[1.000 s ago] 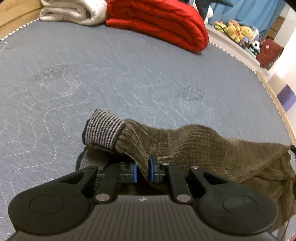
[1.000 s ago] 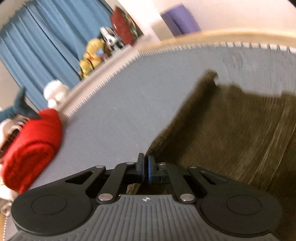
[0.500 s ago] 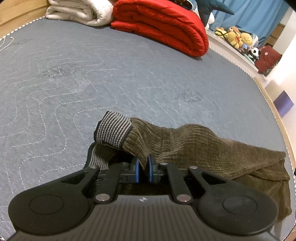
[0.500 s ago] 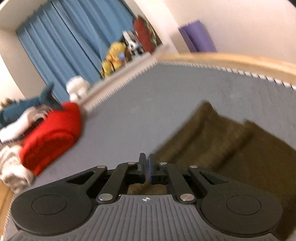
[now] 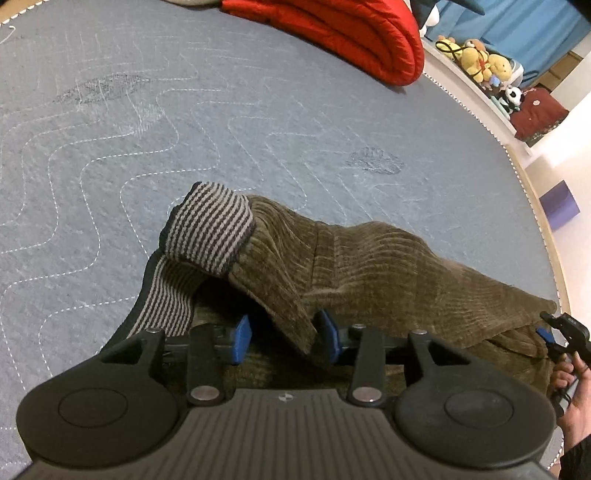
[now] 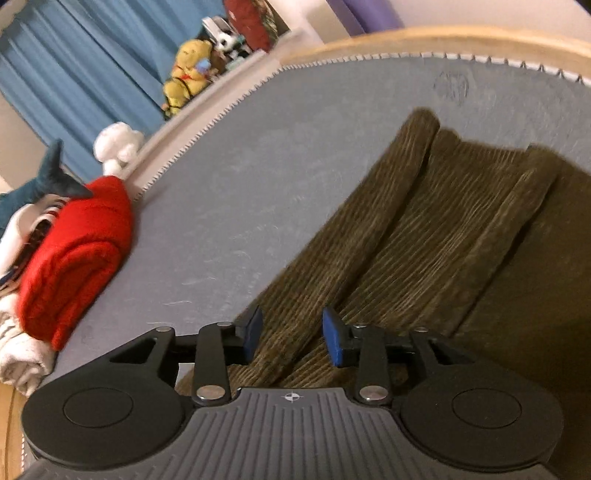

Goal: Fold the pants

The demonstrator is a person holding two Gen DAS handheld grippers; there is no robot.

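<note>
Left wrist view: pants [image 5: 369, 258] lie crosswise, striped waistband [image 5: 210, 229] leftward.

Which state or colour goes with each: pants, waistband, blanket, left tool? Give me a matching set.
Column 1:
1. pants
2. waistband
3. blanket
4. left tool

Column 2:
A. red, folded at the far edge of the mattress
B. open, fabric between its pads
C. olive corduroy
D. grey and black stripes, flipped over

Pairs: 1-C, 2-D, 3-A, 4-B
</note>
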